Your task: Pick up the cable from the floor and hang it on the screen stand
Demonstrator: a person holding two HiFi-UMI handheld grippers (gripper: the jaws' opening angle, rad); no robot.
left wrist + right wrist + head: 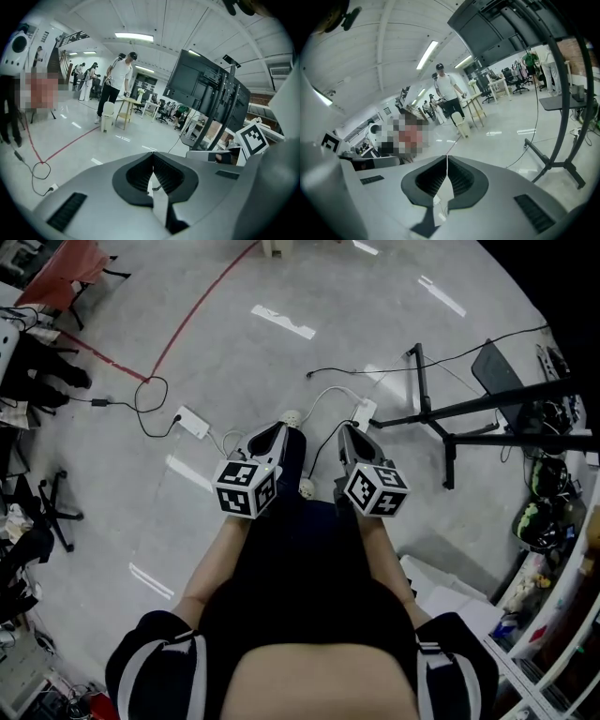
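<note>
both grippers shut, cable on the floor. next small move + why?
Likely open the right gripper and dip it toward the white cable just ahead of it. Its fingers meet tip to tip on nothing, the left gripper likewise, and the cable lies on the floor, not on the screen stand.

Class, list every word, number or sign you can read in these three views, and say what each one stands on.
No text can be read.
Left cube and right cube: black-and-white square patterns only, no letters.
Banner in the left gripper view: dark print, too blurred to read.
</note>
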